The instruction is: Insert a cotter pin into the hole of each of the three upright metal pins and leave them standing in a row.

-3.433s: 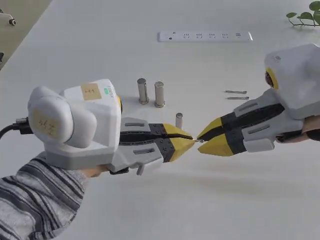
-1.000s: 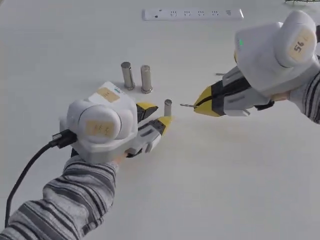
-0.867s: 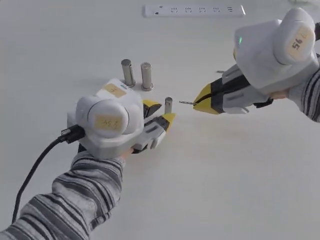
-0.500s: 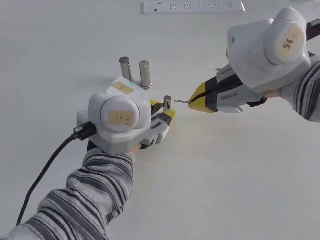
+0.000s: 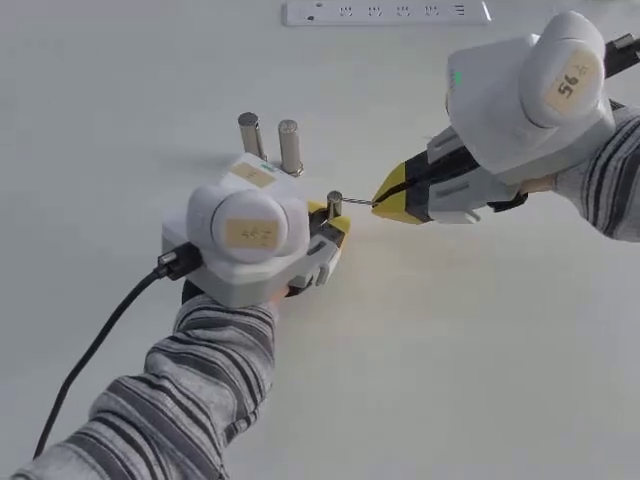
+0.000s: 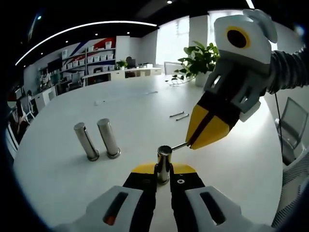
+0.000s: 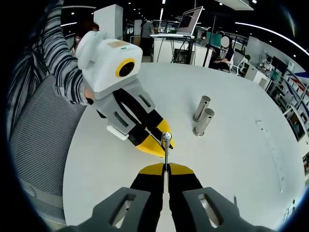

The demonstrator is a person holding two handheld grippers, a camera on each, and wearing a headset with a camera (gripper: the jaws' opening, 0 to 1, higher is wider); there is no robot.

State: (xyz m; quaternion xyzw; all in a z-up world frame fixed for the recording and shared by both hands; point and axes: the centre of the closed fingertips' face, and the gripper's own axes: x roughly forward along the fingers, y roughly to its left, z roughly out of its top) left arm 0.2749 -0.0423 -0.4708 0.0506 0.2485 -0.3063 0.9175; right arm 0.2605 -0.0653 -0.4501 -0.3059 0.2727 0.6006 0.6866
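The short metal pin [image 6: 164,159] stands upright on the white table [image 5: 450,350], near the middle of the head view. It is pinched low on its shaft by the left gripper [image 6: 164,170], whose jaws were spread beside it a second ago and are now pressed against it. The cotter pin [image 7: 165,153] is clamped by one end in the closed tips of the right gripper [image 7: 165,169]. The gap seen a second ago has been closed, so its free tip now meets the pin just under the head. Whether the hole has been entered cannot be told; the first insertion is judged to be only starting. Two taller pins [image 5: 290,148] are left standing near the left gripper, and two spare cotter pins [image 6: 177,115] lie well apart. Bare table is left open toward the person and to the right, and the power strip [image 5: 385,12] lies far off at the back.
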